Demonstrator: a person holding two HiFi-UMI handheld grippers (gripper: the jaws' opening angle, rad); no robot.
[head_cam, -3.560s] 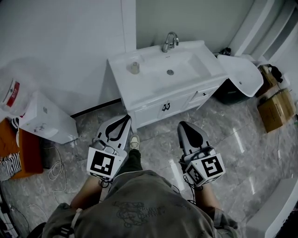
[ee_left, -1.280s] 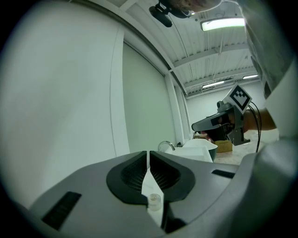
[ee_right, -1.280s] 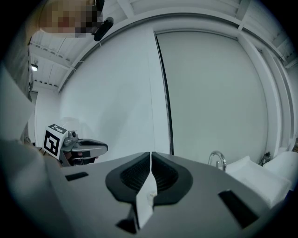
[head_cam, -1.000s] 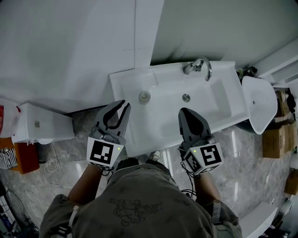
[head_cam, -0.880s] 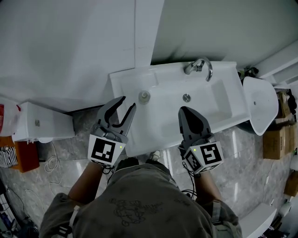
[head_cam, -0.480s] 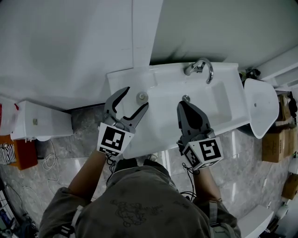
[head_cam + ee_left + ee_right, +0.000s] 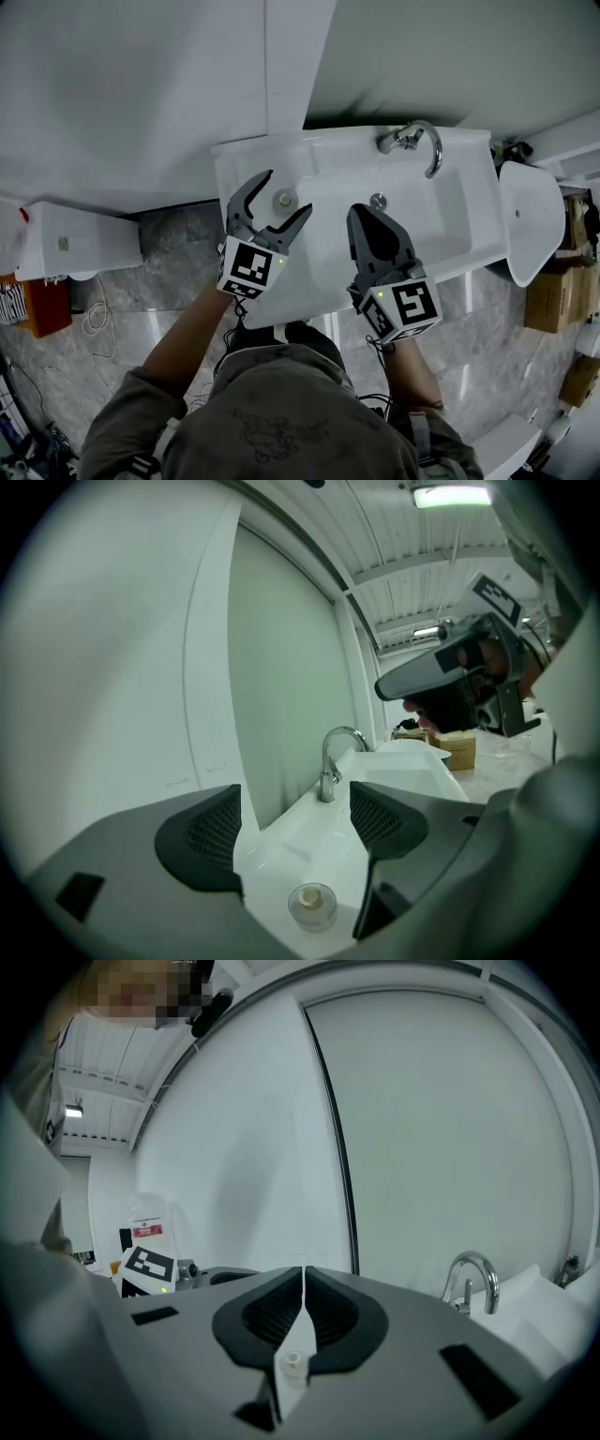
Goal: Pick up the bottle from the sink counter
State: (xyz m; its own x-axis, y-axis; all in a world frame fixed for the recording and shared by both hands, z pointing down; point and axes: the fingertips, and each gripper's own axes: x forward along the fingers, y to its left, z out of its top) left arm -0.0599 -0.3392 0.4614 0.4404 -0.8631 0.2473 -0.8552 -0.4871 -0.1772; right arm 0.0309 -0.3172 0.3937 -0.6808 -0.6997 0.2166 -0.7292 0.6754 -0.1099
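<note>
A small clear bottle (image 7: 282, 200) with a pale cap stands upright on the left end of the white sink counter (image 7: 246, 159). My left gripper (image 7: 286, 192) hovers over it. Its jaws are opening, one each side of the bottle, and neither pad touches it. In the left gripper view the bottle (image 7: 312, 904) sits low between the two dark pads (image 7: 202, 836), short of their tips. My right gripper (image 7: 359, 212) is shut and empty over the basin's near rim. In the right gripper view its jaws (image 7: 303, 1283) meet in a thin line.
A chrome faucet (image 7: 412, 141) rises at the back of the basin, with the drain (image 7: 377, 201) just beyond my right gripper. A white wall stands behind the counter. On the floor are a white box (image 7: 75, 248) at left, a white oval piece (image 7: 534, 220) and cardboard boxes (image 7: 548, 300) at right.
My left gripper has moved forward and right over the counter, and its jaws have spread from shut to wide around the bottle. The right gripper has crept forward, still shut.
</note>
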